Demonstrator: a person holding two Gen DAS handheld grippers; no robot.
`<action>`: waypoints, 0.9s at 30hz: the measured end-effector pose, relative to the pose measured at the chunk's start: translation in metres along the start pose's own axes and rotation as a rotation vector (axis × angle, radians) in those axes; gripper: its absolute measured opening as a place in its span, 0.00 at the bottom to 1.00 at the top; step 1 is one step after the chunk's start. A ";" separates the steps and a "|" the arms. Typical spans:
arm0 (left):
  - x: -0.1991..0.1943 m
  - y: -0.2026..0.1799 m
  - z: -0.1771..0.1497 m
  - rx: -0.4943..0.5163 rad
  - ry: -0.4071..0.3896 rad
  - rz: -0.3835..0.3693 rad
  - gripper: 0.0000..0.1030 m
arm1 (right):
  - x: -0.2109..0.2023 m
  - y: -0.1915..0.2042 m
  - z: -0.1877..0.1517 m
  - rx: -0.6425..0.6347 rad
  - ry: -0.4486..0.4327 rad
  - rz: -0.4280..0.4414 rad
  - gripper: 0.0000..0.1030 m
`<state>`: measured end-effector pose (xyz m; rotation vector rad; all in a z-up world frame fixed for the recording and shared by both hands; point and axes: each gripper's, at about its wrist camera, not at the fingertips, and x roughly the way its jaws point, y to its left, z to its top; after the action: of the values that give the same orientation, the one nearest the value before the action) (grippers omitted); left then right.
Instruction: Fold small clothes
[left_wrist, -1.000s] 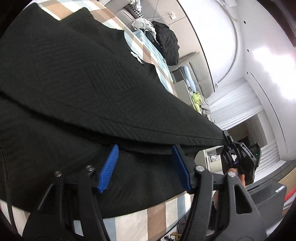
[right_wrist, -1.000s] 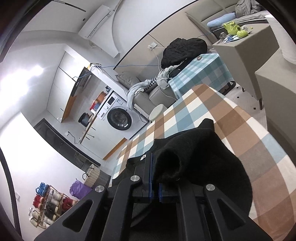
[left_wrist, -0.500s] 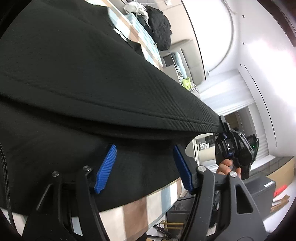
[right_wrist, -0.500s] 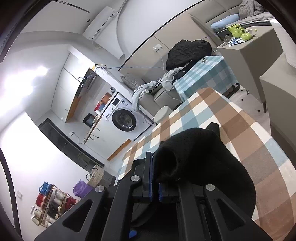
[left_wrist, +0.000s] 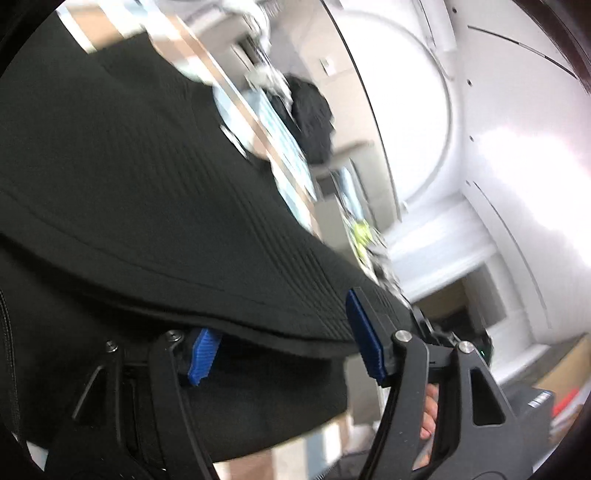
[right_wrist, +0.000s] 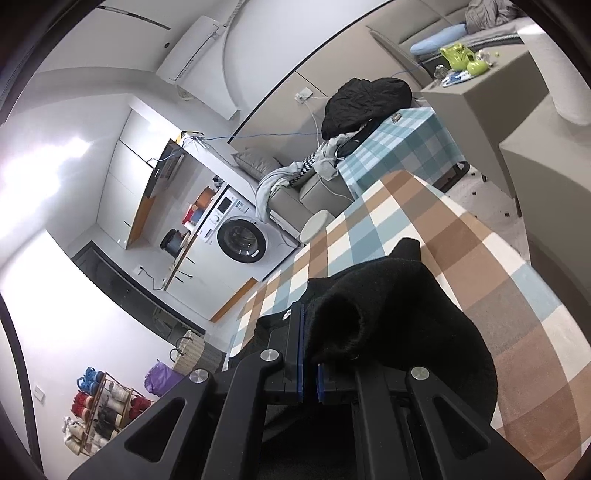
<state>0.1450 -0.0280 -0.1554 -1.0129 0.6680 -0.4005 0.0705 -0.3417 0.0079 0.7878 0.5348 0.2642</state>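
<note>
A black ribbed garment (left_wrist: 140, 206) fills the left wrist view, folded over itself on the checked table. My left gripper (left_wrist: 280, 350) is open, its blue pads apart; the folded edge of the cloth drapes over the left pad (left_wrist: 201, 354), the right pad (left_wrist: 364, 339) stands in front of the cloth. My right gripper (right_wrist: 309, 354) is shut on a bunched edge of the black garment (right_wrist: 399, 314) and holds it above the table. The right gripper also shows in the left wrist view (left_wrist: 454, 339), at the cloth's far corner, mostly hidden.
The table has a brown, blue and white checked cloth (right_wrist: 461, 236). Beyond it stand a second checked table (right_wrist: 399, 147) with a black jacket (right_wrist: 365, 99), a grey sofa, a washing machine (right_wrist: 242, 240) and a grey counter (right_wrist: 491, 88).
The left view has swung and blurred. The folded cloth edge now lies lower, over the left pad. The right gripper stays shut on the cloth and has shifted slightly.
</note>
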 end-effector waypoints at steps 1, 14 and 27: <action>-0.005 0.005 0.004 -0.013 -0.026 0.017 0.59 | 0.000 -0.001 -0.001 0.000 0.002 -0.004 0.04; -0.087 0.077 0.071 -0.130 -0.317 0.277 0.51 | -0.008 -0.026 -0.032 0.035 0.057 -0.029 0.04; -0.176 0.058 0.087 0.011 -0.368 0.388 0.02 | -0.002 -0.038 -0.045 0.006 0.097 -0.066 0.05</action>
<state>0.0745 0.1608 -0.1174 -0.8908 0.5109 0.1206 0.0455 -0.3415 -0.0460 0.7645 0.6519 0.2406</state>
